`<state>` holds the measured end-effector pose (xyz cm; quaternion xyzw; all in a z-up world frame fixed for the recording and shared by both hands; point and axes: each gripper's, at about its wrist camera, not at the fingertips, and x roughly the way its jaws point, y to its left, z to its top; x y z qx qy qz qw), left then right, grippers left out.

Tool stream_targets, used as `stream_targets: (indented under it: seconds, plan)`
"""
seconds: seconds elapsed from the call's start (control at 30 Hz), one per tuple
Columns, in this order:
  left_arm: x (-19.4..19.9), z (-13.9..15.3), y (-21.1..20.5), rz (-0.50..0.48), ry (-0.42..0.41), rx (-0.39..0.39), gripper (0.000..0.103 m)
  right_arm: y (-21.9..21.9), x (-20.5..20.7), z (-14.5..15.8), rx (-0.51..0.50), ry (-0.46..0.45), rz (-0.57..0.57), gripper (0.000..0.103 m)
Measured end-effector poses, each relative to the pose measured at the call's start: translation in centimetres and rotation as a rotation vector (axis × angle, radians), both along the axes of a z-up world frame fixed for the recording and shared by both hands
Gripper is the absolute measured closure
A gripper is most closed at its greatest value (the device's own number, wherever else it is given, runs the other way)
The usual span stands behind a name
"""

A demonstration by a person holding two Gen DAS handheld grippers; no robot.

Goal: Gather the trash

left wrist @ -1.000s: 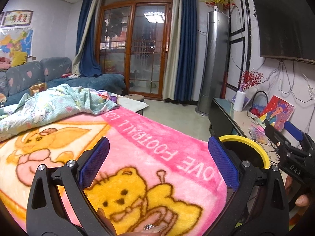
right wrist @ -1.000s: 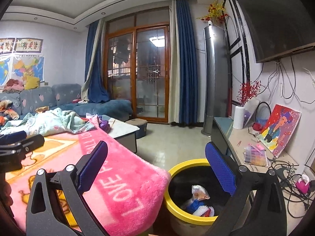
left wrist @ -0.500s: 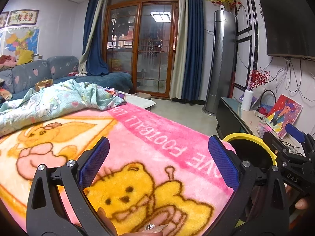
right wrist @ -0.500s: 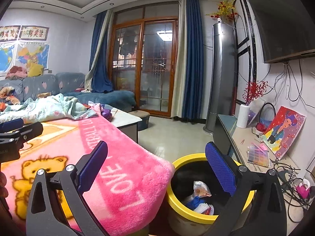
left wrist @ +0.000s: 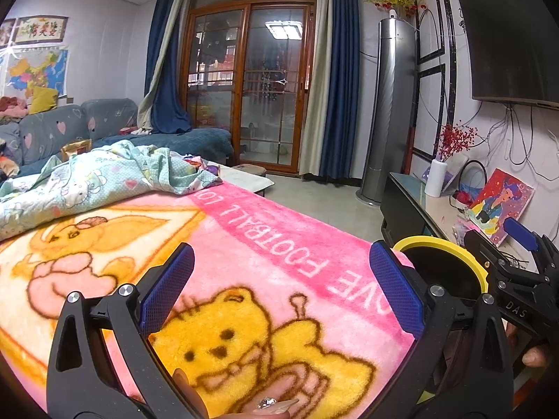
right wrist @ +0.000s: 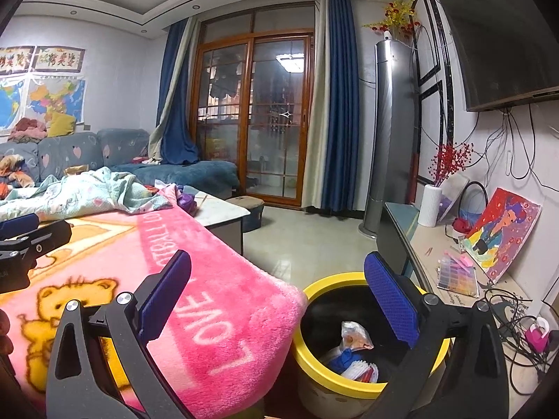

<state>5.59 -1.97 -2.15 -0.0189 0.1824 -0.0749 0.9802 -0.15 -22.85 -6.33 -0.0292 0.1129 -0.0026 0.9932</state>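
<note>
Both claws are spread wide and hold nothing: the left claw [left wrist: 281, 288] hangs over the pink blanket [left wrist: 244, 244], and the right claw [right wrist: 277, 295] hangs a little to the side of it, partly above the bin [right wrist: 367, 384]. The bin stands on the floor just beside the edge of the blanket, probably so that trash can be dropped straight down into it from the work place. It is a round bucket with a bright yellow rim and a black inside, and it looks like hard plastic. In the bin some trash [right wrist: 353, 349] already lies: a crumpled shiny wrapper, something blue, and white pieces with red, all thin and light. The blanket is thick and fluffy, with yellow bears and white letters, and it hangs over the edge near the bin. On the pink surface I see no loose trash from these views, so I judge that the next piece must be searched for, maybe near the thin cotton quilt [left wrist: 104, 181] that is bunched at the far end. The pads [left wrist: 396, 293] of the claws are dark blue with a fine rough pattern, good for gripping slippery wrappers.
</note>
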Motion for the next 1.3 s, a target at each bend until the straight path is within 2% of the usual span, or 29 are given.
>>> stream_targets:
  seconds: [1.3]
  plan:
    - [-0.16,0.03,-0.36,0.000,-0.001,0.002,0.011,0.06,0.01,0.26,0.000,0.002,-0.003,0.006]
